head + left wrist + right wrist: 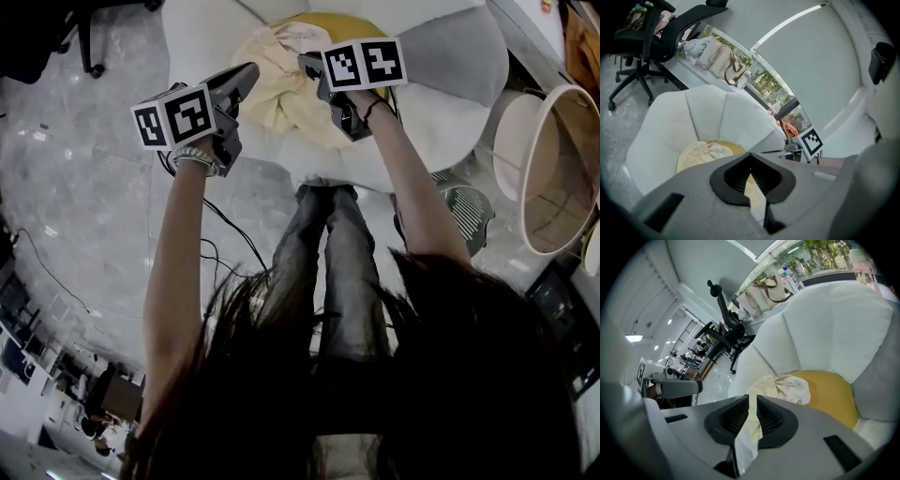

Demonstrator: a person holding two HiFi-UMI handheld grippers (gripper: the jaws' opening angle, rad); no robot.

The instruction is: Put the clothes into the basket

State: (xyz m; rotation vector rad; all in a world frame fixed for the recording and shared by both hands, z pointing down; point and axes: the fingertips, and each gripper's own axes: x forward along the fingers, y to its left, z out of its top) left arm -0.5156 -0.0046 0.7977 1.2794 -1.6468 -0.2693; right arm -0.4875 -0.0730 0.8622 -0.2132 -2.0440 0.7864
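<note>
A cream garment (281, 84) lies bunched on the yellow seat cushion (361, 26) of a white armchair (202, 37). In the head view my left gripper (248, 71) and right gripper (306, 64) reach down to its two sides, close together. The left gripper (750, 155) is shut, with a strip of the cream cloth (755, 193) pinched between its pads. The right gripper (753, 397) is shut too, and a fold of the same cloth (749, 430) hangs out of its jaws. The rest of the garment (783, 386) rests on the seat.
A grey cushion (459, 54) leans on the armchair's right side. A round white-rimmed container with a brown inside (561, 169) stands at the right, with a striped round object (469, 214) near it. A black office chair (89, 37) and floor cables (225, 234) are at the left.
</note>
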